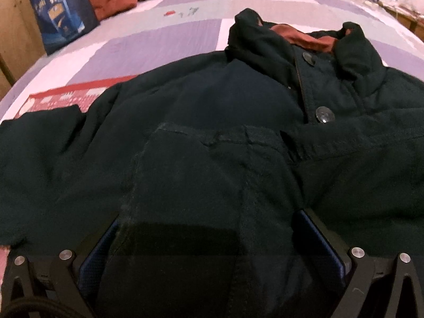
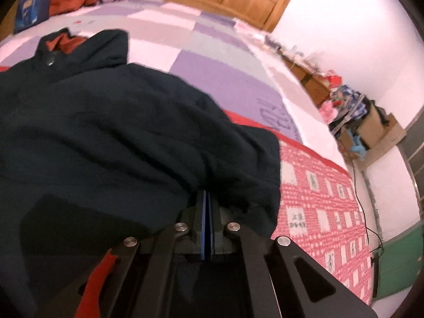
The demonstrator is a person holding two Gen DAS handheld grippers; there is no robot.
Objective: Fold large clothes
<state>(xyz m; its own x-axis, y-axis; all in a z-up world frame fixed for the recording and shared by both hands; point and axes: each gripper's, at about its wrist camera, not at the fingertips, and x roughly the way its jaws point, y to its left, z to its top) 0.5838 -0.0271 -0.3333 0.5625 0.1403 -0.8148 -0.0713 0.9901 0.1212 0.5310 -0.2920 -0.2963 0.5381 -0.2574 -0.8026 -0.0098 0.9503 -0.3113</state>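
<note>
A dark jacket (image 1: 185, 100) lay spread face-up on the bed (image 1: 185, 18), collar (image 1: 291, 34) farthest from the cameras, presumably flattened for folding. Left of the jacket's button placket, the left tool (image 1: 206, 238) stood with fingers wide apart, a fold of jacket cloth lying between them; whether the pads pressed it could not be seen. At the jacket's right edge, the right tool (image 2: 207, 206) was clamped on a bunched fold, probably to lift it. Its fingertips were buried in cloth.
</note>
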